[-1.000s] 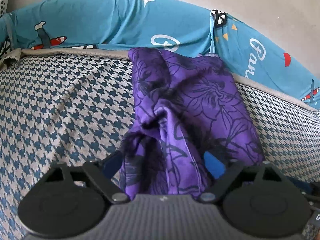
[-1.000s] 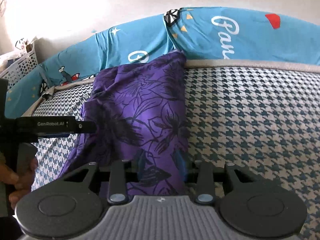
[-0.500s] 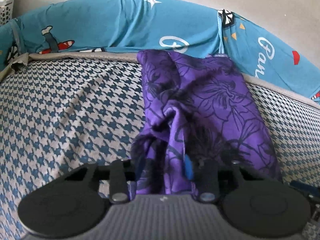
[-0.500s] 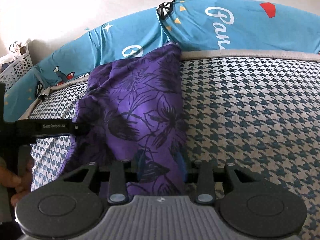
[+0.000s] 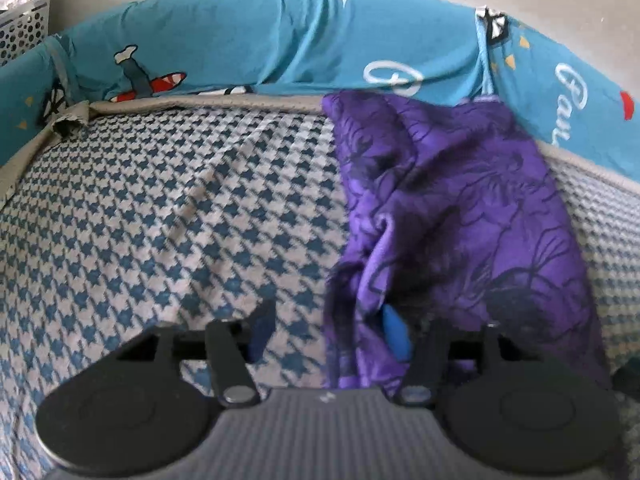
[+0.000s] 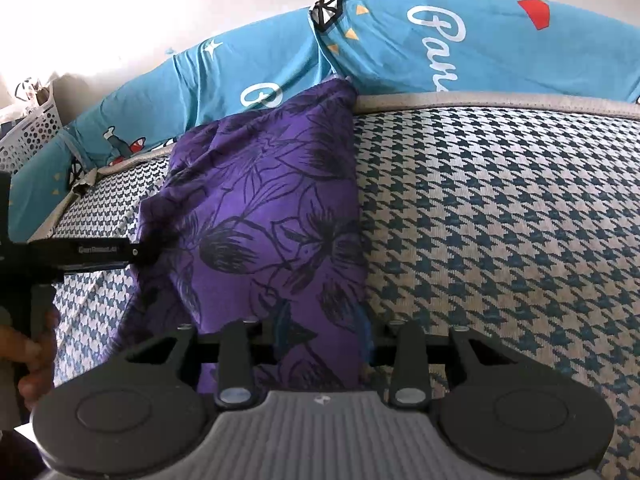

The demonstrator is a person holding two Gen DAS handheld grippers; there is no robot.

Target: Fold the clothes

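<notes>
A purple garment (image 6: 272, 216) printed with black flower outlines lies on a blue-and-white houndstooth mattress cover (image 6: 500, 216), its long axis running from the near edge away to the far edge, where its top end touches the grey piping and the teal bumper (image 6: 400, 56). Seen from the right wrist it is a fairly flat strip with a straight right edge; seen from the left wrist the left side (image 5: 440, 208) is bunched into folds with a paler lining showing. The right gripper (image 6: 324, 340) has its blue-padded fingers clenched on the near hem, cloth filling the gap between them. The left gripper (image 5: 328, 332) stands released: its right pad sits against the garment's near-left fold, its left finger (image 5: 262, 330) is over bare mattress, and houndstooth shows between them. In the right wrist view the left tool's black bar reaches the garment's left edge, its white lettering too blurred to read, with a hand (image 6: 34, 352) on the handle below. The teal bumper carries white script starting "Pau", white stars, a red-and-white aeroplane (image 5: 150, 80) and small triangles. A white perforated basket (image 5: 24, 26) stands beyond the far-left corner, against a pale wall.
</notes>
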